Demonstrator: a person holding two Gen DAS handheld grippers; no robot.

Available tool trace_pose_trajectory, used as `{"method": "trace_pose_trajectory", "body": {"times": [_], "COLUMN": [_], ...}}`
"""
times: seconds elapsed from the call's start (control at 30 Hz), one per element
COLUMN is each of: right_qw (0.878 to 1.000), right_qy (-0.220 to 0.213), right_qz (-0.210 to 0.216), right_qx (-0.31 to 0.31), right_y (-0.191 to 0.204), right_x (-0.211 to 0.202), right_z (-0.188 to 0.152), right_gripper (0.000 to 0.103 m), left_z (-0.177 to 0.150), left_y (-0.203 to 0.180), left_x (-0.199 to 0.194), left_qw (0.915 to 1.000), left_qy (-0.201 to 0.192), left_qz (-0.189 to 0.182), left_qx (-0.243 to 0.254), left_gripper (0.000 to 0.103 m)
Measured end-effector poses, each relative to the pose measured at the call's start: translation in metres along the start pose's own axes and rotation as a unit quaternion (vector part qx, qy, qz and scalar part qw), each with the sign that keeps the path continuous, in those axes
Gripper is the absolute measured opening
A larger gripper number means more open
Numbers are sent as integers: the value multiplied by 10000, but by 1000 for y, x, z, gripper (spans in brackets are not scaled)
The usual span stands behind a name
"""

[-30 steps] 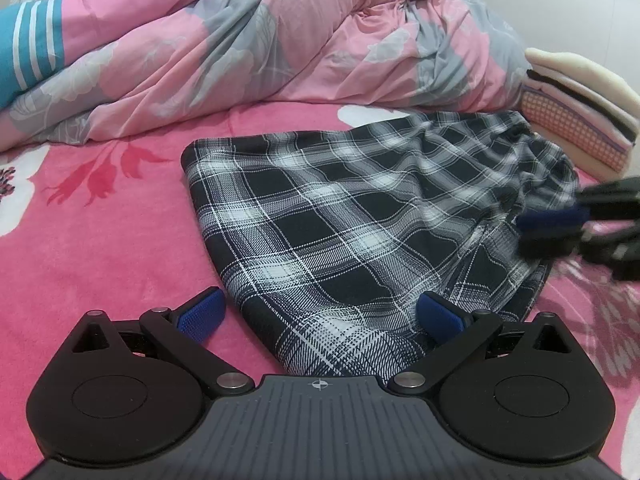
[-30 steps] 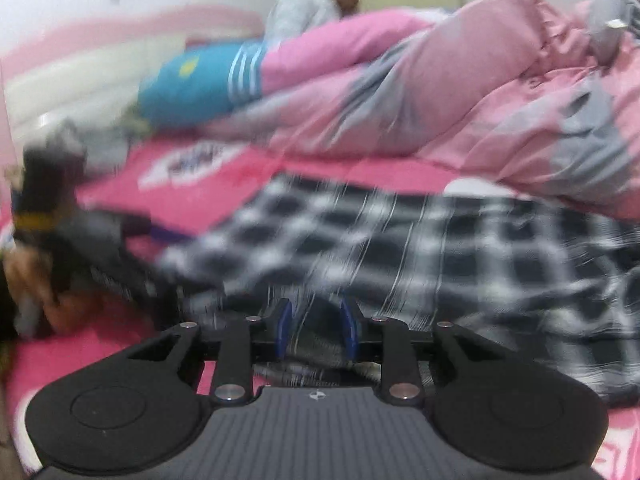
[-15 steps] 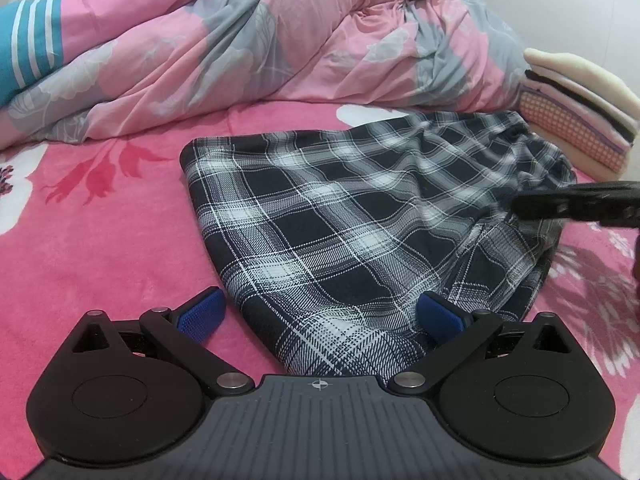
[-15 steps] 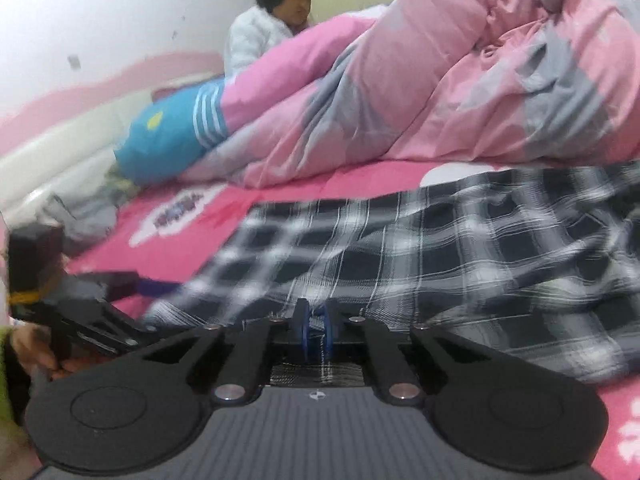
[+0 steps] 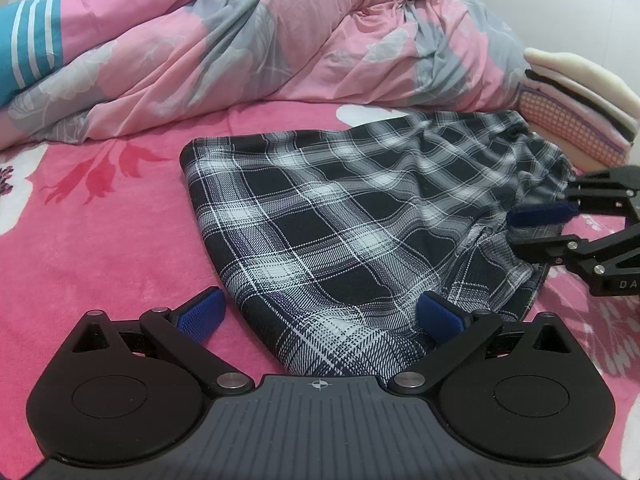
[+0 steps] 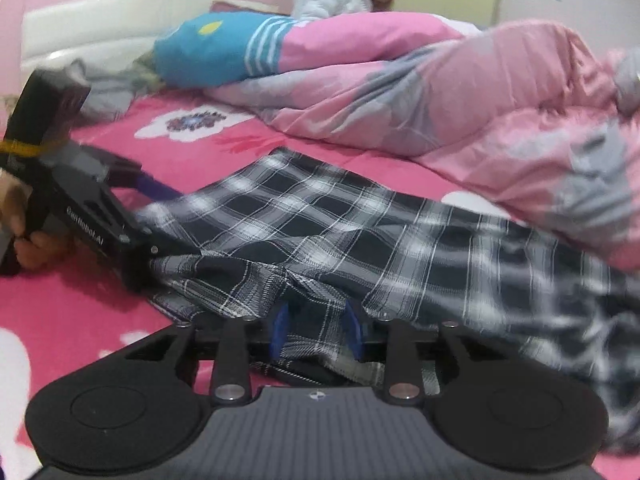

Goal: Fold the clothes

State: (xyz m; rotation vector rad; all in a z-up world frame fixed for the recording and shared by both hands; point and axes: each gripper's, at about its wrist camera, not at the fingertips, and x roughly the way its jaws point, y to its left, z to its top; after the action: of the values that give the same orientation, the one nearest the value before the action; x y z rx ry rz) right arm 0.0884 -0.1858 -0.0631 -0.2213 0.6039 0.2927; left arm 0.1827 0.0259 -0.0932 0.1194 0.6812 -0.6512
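While both tools sit at the cloth, notes as follows.
Garment: plaid garment lies spread on the pink bed sheet, near the middle, its hem end toward the left tool and its crumpled end at the far right.
Left gripper: jaws wide apart, straddling the near hem; pads clear of the fabric.
Right gripper: jaws have just been opening, now partly apart with a fold of plaid between them; pads do not look pressed on it (blurred, so tentative).
Handling: thin, light, limp weave; will sag and wrinkle, so take it at hem corners or the waist edge, both ends together.
Background: pink quilt far; folded stack far right.
Hidden: near hem behind the tool body; garment type unclear.
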Motion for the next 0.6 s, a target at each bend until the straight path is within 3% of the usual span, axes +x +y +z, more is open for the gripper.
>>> {"method": "trace_pose_trajectory", "body": {"times": [0.27, 0.43, 0.5, 0.53, 0.6], "right_qw": [9965, 9927, 9926, 9933, 9954], "right_qy": [169, 583, 646, 593, 358], "right_qz": [268, 746, 844, 814, 744], "right_qx": [-779, -748, -580, -562, -486], "right_y": [-10, -31, -35, -35, -35], "right_x": [-1, 16, 15, 11, -2], "right_z": [11, 15, 17, 17, 15], "right_gripper": [39, 38, 20, 3, 2], "left_z": [0, 0, 0, 0, 0], "left_y": [1, 1, 1, 1, 1], "left_x": [0, 1, 1, 1, 1], "left_qw": [10000, 10000, 10000, 10000, 10000], "left_qy": [-1, 1, 2, 2, 0], "left_qz": [-8, -22, -26, -26, -25], "left_qx": [-3, -11, -18, -18, -17], "left_gripper": [103, 103, 103, 103, 103]}}
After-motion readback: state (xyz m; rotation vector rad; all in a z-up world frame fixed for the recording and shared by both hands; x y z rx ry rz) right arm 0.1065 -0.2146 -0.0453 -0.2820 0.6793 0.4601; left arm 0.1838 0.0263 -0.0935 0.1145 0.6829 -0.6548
